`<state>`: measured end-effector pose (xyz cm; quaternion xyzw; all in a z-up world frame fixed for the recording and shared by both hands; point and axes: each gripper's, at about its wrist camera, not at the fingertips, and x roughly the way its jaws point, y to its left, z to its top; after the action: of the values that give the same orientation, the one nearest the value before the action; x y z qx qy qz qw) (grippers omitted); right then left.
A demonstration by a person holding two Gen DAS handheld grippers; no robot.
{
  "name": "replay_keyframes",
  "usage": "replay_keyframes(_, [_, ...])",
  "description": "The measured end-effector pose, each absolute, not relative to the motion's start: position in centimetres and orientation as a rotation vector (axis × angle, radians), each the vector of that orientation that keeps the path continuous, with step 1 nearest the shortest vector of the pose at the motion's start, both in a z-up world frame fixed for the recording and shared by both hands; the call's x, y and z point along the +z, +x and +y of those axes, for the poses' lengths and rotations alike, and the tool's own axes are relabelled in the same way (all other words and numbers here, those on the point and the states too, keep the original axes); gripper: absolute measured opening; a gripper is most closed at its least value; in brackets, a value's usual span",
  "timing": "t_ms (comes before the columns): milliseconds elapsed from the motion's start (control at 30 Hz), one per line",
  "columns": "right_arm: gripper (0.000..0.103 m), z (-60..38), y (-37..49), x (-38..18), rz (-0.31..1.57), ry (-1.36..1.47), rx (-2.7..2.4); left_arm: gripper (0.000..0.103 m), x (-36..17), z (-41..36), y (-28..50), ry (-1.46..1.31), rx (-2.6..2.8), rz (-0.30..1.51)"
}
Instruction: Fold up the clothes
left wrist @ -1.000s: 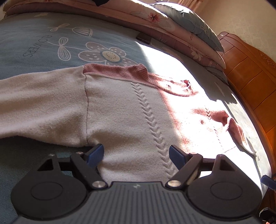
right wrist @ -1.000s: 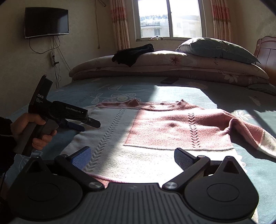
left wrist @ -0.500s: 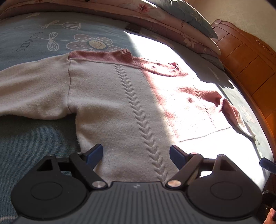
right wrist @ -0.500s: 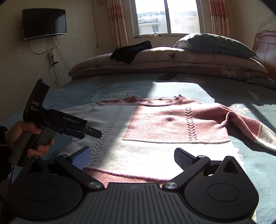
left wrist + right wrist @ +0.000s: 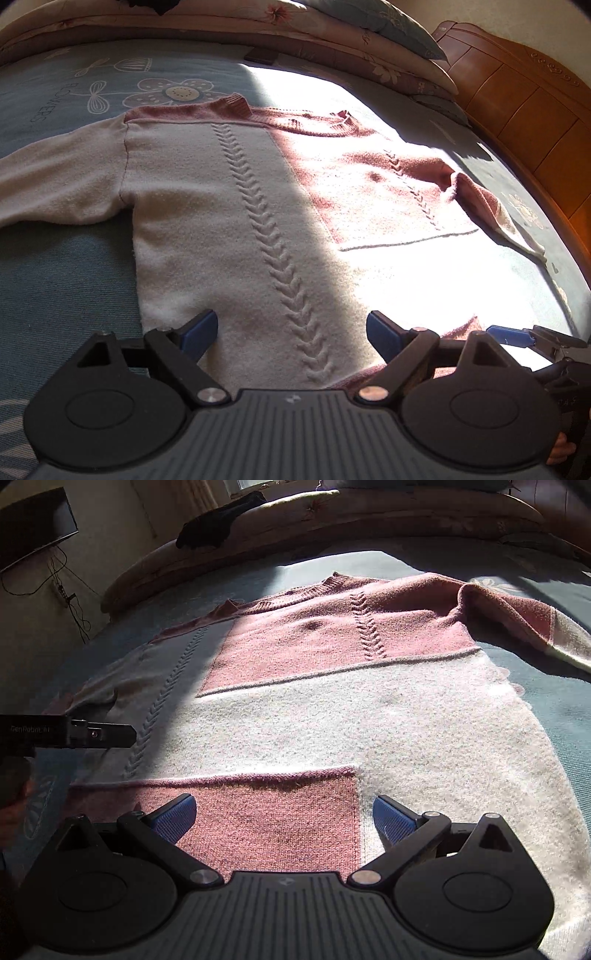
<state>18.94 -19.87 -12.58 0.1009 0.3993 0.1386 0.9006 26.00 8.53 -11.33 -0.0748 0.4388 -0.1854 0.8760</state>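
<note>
Your left tool (image 5: 291, 328) has just widened its jaws, nothing gripped; right tool (image 5: 283, 818) gapes too. Both hover over the sweater's (image 5: 236, 206) near hem, spread flat on the bed (image 5: 66, 266) printed "FLOWERS". Left tool reads "GenRobot.AI".

sweater (image 5: 229, 229) flat on bed (image 5: 62, 280)

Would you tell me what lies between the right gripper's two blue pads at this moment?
In the right wrist view, the right gripper stands open over the sweater; its pink hem patch lies between the pads, ungripped.
</note>
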Motion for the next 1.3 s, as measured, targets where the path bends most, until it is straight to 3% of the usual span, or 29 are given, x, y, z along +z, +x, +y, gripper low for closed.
replay_keyframes(167, [0.103,-19.9,18.5,-12.7,0.835,0.194,0.302,0.093,-11.7,8.4,24.9,-0.164,-0.358,0.914])
replay_keyframes(567, [0.103,-18.4,16.8,-12.0,0.881,0.045,0.251,0.093,-10.1,8.2,19.9,-0.145,-0.297,0.914])
replay_keyframes(867, [0.103,-19.8,15.6,-9.1,0.797,0.020,0.206,0.093,-9.9,5.8,18.9,-0.128,-0.349,0.916])
replay_keyframes(1100, [0.103,-21.7,17.4,-12.4,0.900,0.053,0.144,0.097,-12.1,5.5,17.4,-0.128,-0.342,0.919])
replay_keyframes(1167, [0.103,-21.9,16.8,-12.7,0.865,0.061,0.144,0.102,-12.3,5.6,17.0,-0.130,-0.353,0.918])
replay_keyframes(1300, [0.103,-21.6,16.0,-13.0,0.859,0.030,0.144,0.102,-12.5,5.8,16.5,-0.126,-0.342,0.906])
